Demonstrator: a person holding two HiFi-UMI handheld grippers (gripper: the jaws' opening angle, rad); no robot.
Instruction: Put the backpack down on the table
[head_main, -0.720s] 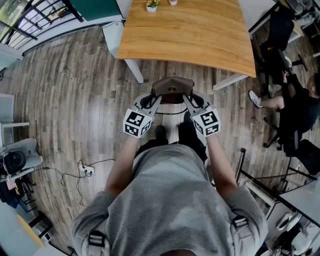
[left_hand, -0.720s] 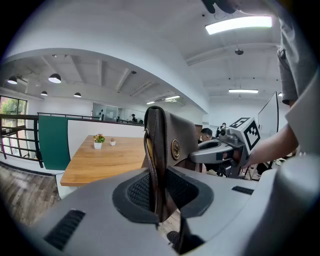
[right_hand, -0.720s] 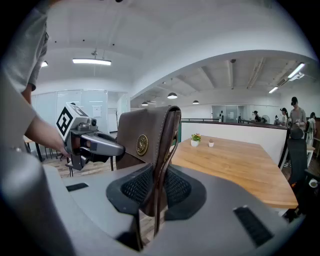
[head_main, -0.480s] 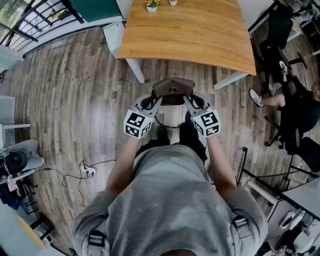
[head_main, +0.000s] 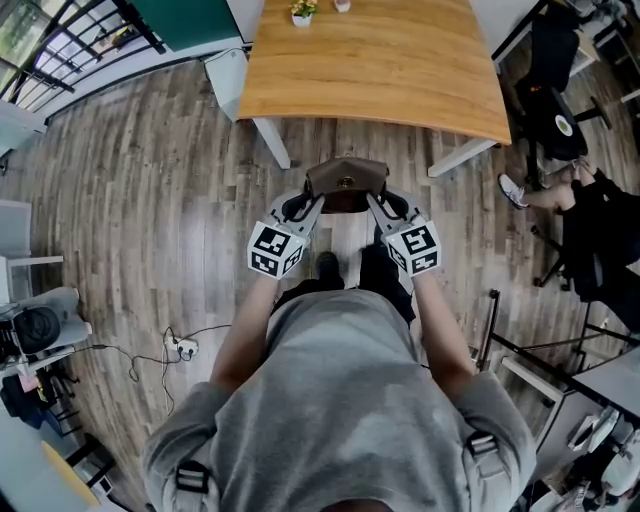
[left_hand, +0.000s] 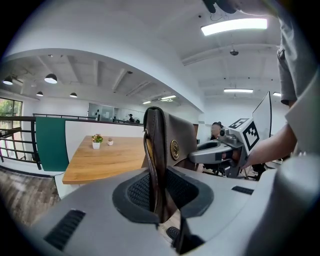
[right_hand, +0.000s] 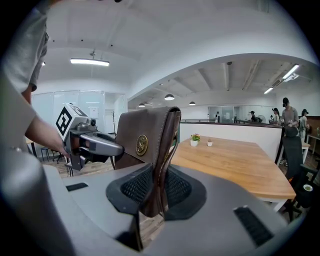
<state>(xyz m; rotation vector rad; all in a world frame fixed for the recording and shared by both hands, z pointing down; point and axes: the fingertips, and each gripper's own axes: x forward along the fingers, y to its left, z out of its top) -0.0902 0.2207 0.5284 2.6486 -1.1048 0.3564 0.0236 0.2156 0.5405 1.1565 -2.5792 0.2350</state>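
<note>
**Carrying one soft leather backpack by both sides, short of the table**

You have the brown leather backpack (head_main: 346, 180) hanging in the air between your two tools, over the plank floor and just short of the near edge of the wooden table (head_main: 370, 75). It does not touch the table.

The left gripper (left_hand: 159, 196) is clamped on the bag's left side, with the leather edge pinched between its ribbed pads. The right gripper (right_hand: 157, 192) is clamped the same way on the right side, so neither tool is empty.

Judging by the look, the leather is supple rather than stiff. The thin flap and side panels will likely fold and sag if one side drops. The surface looks smooth, so a shallow pinch could slide off. The doubled, stitched side edges you hold now seem the soundest place to grip, better than the loose flap. Its weight cannot be read from here; treat it as moderately heavy and lower both sides level.

Count:
- One backpack, with one round brass-coloured badge (right_hand: 142, 145) on its flap.
- Two grippers.
- One table.
- Two small things at the table's far end: a potted plant (head_main: 303, 10) and a smaller pot (left_hand: 110, 142) beside it, well apart from where the bag would land.
</note>
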